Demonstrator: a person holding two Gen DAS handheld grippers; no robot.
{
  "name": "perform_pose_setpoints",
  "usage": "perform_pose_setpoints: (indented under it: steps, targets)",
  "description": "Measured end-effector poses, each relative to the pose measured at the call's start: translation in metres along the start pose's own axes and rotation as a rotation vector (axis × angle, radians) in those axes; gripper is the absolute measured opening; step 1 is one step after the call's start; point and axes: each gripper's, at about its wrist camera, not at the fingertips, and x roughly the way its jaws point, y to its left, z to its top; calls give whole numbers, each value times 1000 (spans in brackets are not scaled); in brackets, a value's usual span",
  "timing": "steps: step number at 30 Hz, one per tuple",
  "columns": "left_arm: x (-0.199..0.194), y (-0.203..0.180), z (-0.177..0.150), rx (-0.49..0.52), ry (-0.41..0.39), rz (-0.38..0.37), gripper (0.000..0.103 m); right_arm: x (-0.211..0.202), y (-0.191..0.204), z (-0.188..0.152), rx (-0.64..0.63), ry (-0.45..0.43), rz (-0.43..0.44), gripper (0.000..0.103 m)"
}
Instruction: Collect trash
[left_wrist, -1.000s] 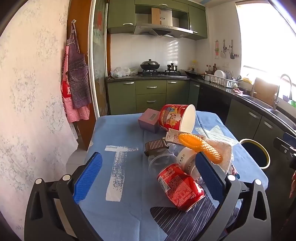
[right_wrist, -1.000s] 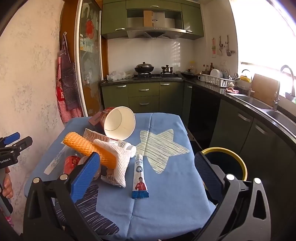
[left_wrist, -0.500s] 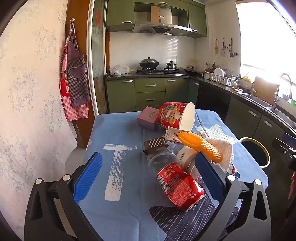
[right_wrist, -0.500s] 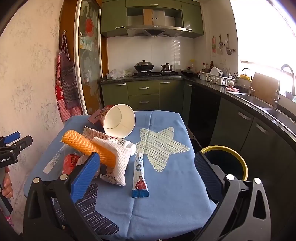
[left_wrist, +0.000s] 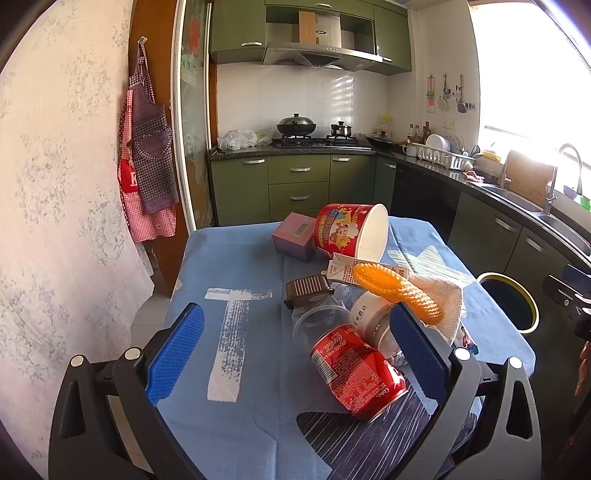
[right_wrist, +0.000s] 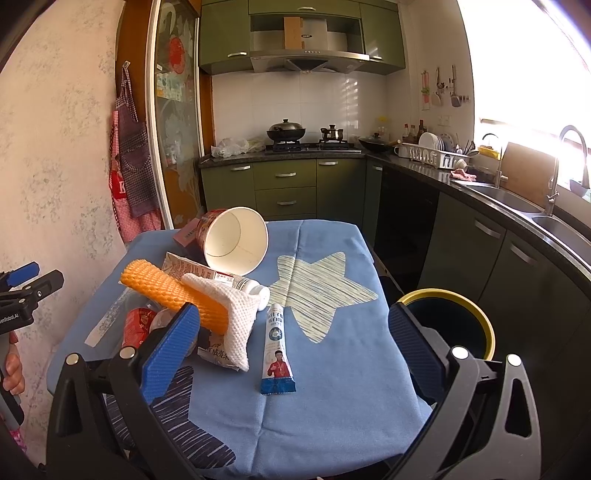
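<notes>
— Could anything be read on the trash?

— The red can (left_wrist: 360, 373) lying on the table carried white "Coca-Cola" script near its top rim and a small "Coke" by its lower end. The pink box (left_wrist: 294, 236) bore a barcode sticker, its digits too small to read.

— And off the table?

— The left gripper's mount (right_wrist: 18, 308) showed white lettering ending in "Robot.AI". The red apron (left_wrist: 128, 177) showed a white "K".

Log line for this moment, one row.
left gripper: open, empty | right gripper: open, empty | cola can, tube on table | bin beside table
</notes>
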Motion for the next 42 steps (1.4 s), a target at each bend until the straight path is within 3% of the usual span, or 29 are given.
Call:
perform_pose_setpoints:
  steps: [42]
  targets:
    - [8,-2,-2,6,19,-8,99,4,0,1,3,18,2,97]
